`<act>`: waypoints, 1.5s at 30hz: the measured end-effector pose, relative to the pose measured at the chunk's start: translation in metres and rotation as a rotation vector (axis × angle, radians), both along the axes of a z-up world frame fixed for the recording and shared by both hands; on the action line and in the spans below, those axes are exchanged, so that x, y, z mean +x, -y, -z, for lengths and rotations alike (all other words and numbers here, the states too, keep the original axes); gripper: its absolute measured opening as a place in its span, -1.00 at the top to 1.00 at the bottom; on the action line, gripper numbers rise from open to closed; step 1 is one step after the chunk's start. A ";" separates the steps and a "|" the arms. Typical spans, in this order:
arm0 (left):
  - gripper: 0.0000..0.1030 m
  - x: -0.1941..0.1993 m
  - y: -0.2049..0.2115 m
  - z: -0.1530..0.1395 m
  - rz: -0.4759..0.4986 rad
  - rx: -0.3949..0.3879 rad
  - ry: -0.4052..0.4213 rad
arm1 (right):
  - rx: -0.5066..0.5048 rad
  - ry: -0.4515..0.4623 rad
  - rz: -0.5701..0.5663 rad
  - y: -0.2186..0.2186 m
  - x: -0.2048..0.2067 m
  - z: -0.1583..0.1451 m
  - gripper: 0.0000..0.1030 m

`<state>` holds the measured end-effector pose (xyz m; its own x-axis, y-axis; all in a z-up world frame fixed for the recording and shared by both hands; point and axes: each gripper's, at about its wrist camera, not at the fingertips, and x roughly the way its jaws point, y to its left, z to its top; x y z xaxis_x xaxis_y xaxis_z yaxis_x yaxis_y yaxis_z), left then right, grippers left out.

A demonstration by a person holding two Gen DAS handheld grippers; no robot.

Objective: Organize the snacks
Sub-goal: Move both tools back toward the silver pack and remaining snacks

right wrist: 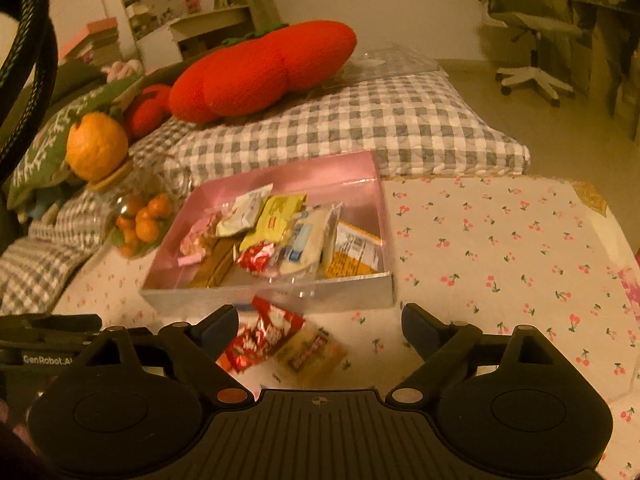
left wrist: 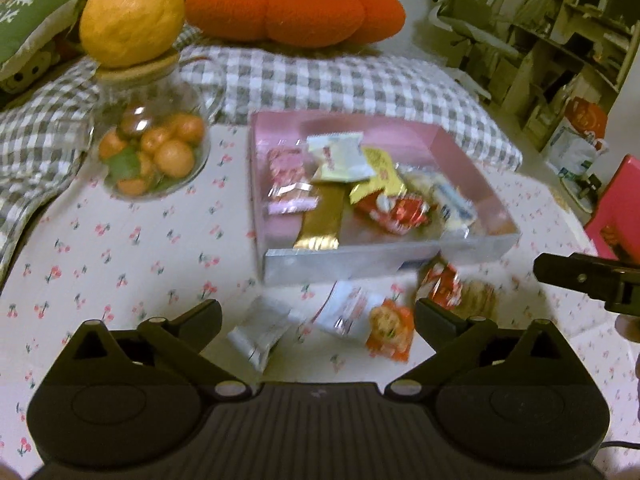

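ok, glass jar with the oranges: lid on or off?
On. The glass jar has its wooden lid seated on the mouth, with a large yellow citrus fruit resting on top.

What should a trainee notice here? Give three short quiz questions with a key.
1. True or false: the left gripper holds a snack.
2. What sits on the glass jar's lid?
3. The red packet by the right gripper lies: A) inside the pink tray, B) outside its near wall, on the cherry-print cloth.

Key: 1 false, its jaws are open and empty. 2 a big yellow-orange citrus fruit. 3 B.
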<state>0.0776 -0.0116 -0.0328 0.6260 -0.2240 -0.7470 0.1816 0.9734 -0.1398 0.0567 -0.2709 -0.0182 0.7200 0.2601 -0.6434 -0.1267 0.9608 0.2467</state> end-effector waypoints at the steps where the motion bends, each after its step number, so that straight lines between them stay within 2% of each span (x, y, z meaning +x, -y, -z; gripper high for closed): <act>1: -0.98 -0.002 -0.002 0.002 0.004 -0.002 -0.005 | -0.011 -0.002 -0.008 -0.002 -0.003 0.002 -0.77; 9: -0.98 -0.015 -0.030 0.015 0.006 0.033 -0.007 | -0.125 -0.026 -0.096 -0.018 -0.021 0.025 -0.77; 16: -0.98 -0.027 -0.045 0.044 0.021 0.067 -0.031 | -0.202 -0.085 -0.161 -0.031 -0.031 0.052 -0.77; 20: -0.99 -0.036 -0.042 0.050 0.063 0.124 0.017 | -0.203 -0.109 -0.169 -0.031 -0.031 0.063 -0.78; 22: -1.00 -0.038 -0.038 0.052 0.085 0.160 0.043 | -0.206 -0.100 -0.166 -0.032 -0.031 0.066 -0.89; 24: -1.00 -0.041 -0.037 0.055 0.105 0.164 0.084 | -0.211 -0.089 -0.161 -0.033 -0.030 0.069 -0.99; 28: -1.00 -0.038 -0.039 0.059 0.113 0.148 0.128 | -0.220 -0.038 -0.164 -0.035 -0.030 0.074 -1.00; 32: -1.00 -0.030 -0.037 0.060 0.118 0.144 0.143 | -0.233 0.045 -0.213 -0.037 -0.028 0.079 -1.00; 41: -1.00 -0.015 -0.029 0.062 0.117 0.138 0.172 | -0.229 0.064 -0.205 -0.042 0.000 0.078 -1.00; 45: -1.00 -0.010 -0.026 0.060 0.123 0.140 0.154 | -0.236 0.028 -0.196 -0.045 0.014 0.075 -1.00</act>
